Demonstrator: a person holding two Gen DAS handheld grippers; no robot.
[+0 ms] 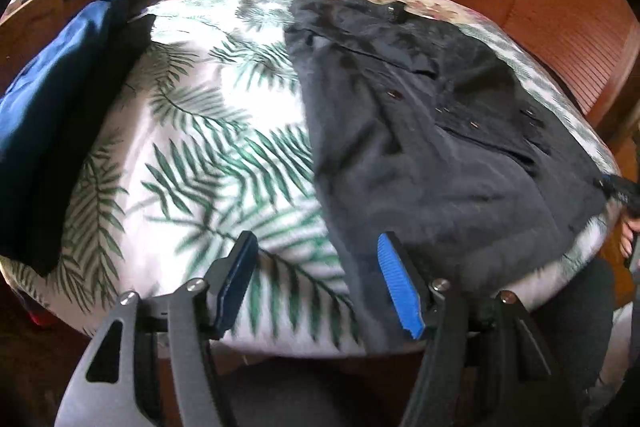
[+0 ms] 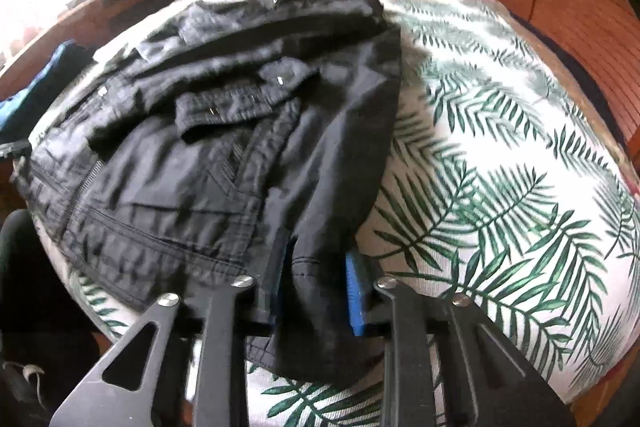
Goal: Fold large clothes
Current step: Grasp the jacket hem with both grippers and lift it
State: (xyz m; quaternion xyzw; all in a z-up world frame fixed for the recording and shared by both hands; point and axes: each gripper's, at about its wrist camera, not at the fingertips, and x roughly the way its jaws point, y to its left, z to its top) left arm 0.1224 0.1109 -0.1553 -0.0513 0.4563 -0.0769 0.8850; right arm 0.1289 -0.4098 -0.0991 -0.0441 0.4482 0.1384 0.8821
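Two grippers work at the near edge of a bed where a dark jacket lies.

The left gripper [image 1: 318, 281] hovers with its jaws well apart and empty, above the palm-leaf bedspread [image 1: 208, 147] beside the dark jacket [image 1: 420, 131]. The right gripper [image 2: 316, 291] has dark fabric bunched between its narrowed jaws at the jacket's near hem. A blue garment [image 1: 52, 99] lies folded at the bed's left side.

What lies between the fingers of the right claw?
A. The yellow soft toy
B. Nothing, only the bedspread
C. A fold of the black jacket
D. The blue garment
C: in the right wrist view, the right claw is closed on a hanging fold of the black jacket.
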